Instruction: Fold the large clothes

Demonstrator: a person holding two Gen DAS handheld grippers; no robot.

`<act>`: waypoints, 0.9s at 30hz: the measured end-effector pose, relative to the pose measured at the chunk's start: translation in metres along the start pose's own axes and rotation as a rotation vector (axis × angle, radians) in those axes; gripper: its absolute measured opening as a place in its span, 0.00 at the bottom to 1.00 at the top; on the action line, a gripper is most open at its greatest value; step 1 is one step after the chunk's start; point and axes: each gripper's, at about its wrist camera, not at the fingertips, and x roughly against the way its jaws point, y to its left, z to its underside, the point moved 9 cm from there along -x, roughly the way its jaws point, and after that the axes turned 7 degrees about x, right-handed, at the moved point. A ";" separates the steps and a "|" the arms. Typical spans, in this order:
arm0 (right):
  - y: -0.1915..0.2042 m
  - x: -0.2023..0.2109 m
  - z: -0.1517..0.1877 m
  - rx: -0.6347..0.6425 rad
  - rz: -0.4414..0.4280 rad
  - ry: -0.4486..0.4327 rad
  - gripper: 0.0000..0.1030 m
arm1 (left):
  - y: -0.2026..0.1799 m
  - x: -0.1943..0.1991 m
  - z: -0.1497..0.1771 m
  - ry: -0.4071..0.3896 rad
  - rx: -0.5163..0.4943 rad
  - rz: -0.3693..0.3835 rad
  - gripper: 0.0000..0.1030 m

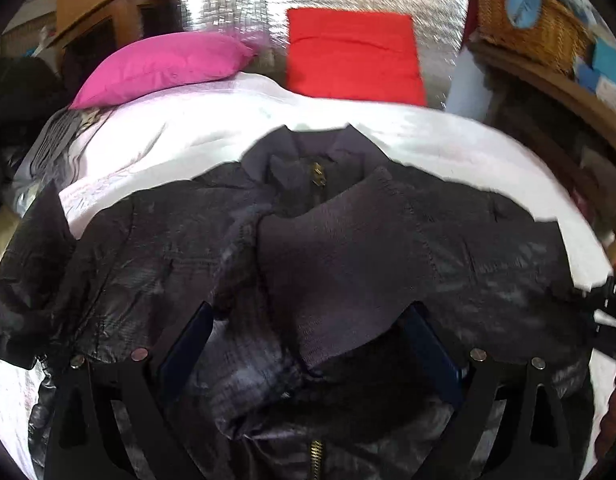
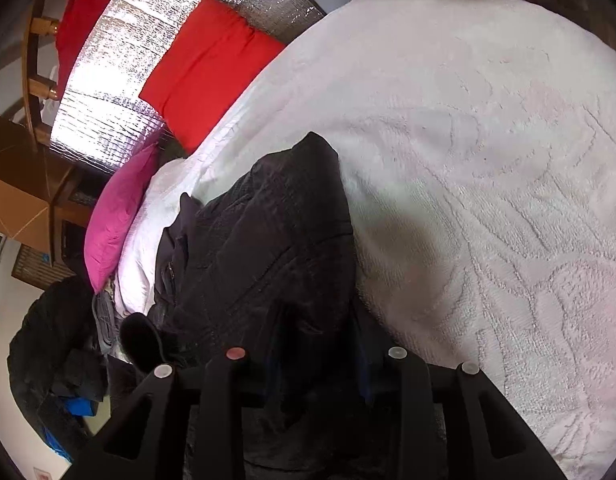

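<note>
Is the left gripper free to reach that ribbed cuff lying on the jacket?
Probably yes: the left gripper is open, and the ribbed cuff lies uncovered on the black jacket, between its fingers.

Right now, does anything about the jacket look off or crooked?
Yes. The ribbed cuff lies slanted over the jacket, covering part of the zip. The other sleeve juts past the bed edge, unfolded.

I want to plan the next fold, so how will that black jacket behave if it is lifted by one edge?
Probably floppy: the black jacket lies in soft creases on the white bedspread, and its ribbed cuff droops over the front. Its shiny shell suggests that it may slide between the fingers. It looks puffy, so likely light for its bulk, though unheld parts would sag.
</note>
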 end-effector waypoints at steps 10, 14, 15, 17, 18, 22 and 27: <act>-0.004 0.004 0.000 -0.018 -0.009 0.000 0.34 | 0.126 0.028 -0.032 -0.062 0.212 -0.221 0.93; -0.005 0.004 0.000 -0.027 -0.015 0.003 0.34 | 0.170 0.047 -0.032 -0.081 0.268 -0.269 0.93; -0.005 0.005 0.000 -0.032 -0.020 0.003 0.35 | 0.176 0.050 -0.030 -0.076 0.285 -0.238 0.93; -0.004 0.005 -0.001 -0.035 -0.028 0.001 0.69 | 0.184 0.053 -0.026 -0.066 0.308 -0.190 0.93; -0.002 0.006 -0.001 -0.031 -0.034 -0.008 0.78 | 0.186 0.053 -0.024 -0.058 0.310 -0.164 0.93; 0.011 -0.001 0.005 0.035 -0.061 0.020 0.80 | 0.173 0.041 -0.018 -0.026 0.254 -0.115 0.93; 0.014 -0.013 0.013 0.143 0.043 0.040 0.53 | 0.151 0.012 -0.009 0.025 0.138 -0.145 0.93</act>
